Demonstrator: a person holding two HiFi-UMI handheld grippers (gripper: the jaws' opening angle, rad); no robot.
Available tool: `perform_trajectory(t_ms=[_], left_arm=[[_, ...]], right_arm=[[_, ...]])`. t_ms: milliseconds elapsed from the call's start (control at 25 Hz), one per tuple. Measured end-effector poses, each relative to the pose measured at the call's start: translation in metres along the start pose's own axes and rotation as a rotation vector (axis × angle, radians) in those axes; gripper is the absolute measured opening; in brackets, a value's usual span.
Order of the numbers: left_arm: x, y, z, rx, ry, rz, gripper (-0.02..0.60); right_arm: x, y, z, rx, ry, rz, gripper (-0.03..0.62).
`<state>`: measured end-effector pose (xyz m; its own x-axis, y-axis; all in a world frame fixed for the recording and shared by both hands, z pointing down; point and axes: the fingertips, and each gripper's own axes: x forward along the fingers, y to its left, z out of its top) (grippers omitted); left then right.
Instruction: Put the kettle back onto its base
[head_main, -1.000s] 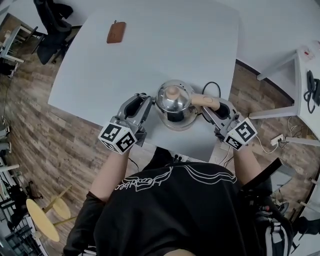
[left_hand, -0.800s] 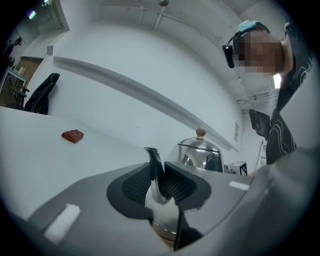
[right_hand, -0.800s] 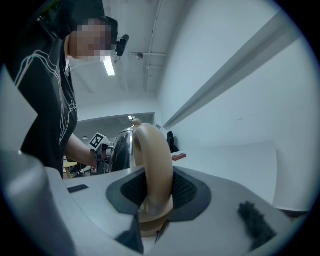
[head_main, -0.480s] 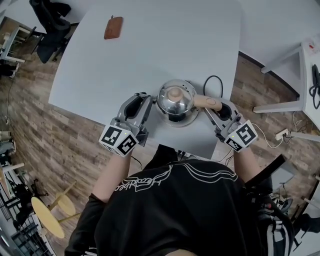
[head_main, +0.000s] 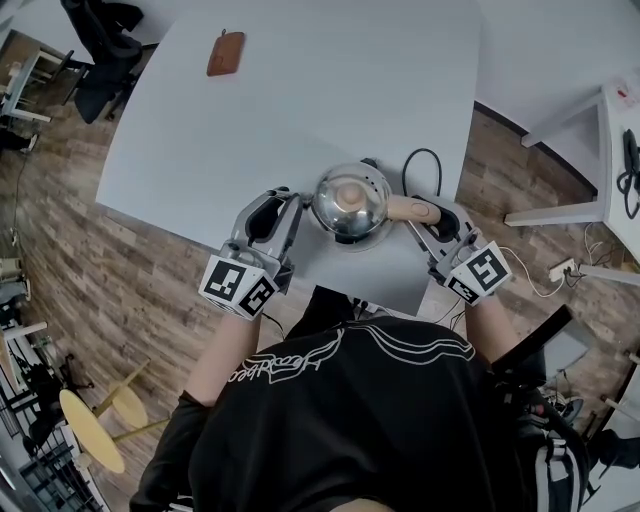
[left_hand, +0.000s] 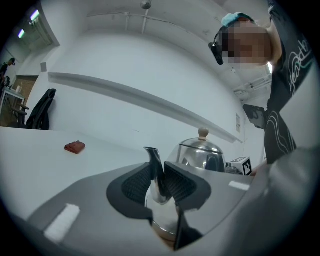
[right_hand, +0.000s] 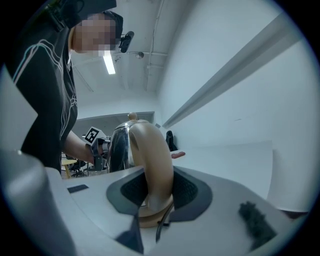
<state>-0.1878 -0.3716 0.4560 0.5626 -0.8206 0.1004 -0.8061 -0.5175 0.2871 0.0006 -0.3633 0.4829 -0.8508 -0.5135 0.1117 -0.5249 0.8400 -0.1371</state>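
A steel kettle (head_main: 350, 203) with a wooden lid knob is at the near edge of the white table (head_main: 300, 100). My left gripper (head_main: 298, 208) is shut on its spout (left_hand: 154, 167), which sits between the black pads (left_hand: 135, 185). My right gripper (head_main: 417, 217) is shut on the tan handle (right_hand: 156, 155), its pads pressed to both sides. A tan ring (right_hand: 149, 219) with a thin cable shows under the handle's foot. The kettle hides the base in the head view, and I cannot tell whether the kettle rests on it. A black cord (head_main: 428, 160) loops behind the kettle.
A brown pouch (head_main: 226, 53) lies at the table's far left. The table's front edge runs just below the kettle, close to the person's body. A black chair (head_main: 95, 60) stands at the far left, another white table (head_main: 610, 140) at the right, and wooden stools (head_main: 95, 430) at the lower left.
Both grippers keep their hold and the kettle has barely shifted. The dark patch that showed under the kettle's near side one second ago is now hidden.
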Motion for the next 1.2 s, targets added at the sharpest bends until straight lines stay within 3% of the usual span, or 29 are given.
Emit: perform_trajectory(t_ms=[520, 680, 920, 1200], left_arm=[[0.002, -0.001, -0.014, -0.017, 0.004, 0.006, 0.091], [0.002, -0.001, -0.014, -0.072, 0.004, -0.006, 0.089], [-0.001, 0.008, -0.016, -0.168, -0.001, 0.017, 0.166], [-0.013, 0.001, -0.021, -0.195, -0.009, 0.065, 0.175]], right_arm=[[0.002, -0.011, -0.012, 0.022, 0.044, -0.017, 0.103], [0.002, -0.012, -0.014, 0.064, 0.056, -0.024, 0.105], [0.001, -0.021, -0.021, 0.114, 0.085, -0.084, 0.184], [-0.001, -0.027, -0.028, 0.231, 0.126, -0.079, 0.216]])
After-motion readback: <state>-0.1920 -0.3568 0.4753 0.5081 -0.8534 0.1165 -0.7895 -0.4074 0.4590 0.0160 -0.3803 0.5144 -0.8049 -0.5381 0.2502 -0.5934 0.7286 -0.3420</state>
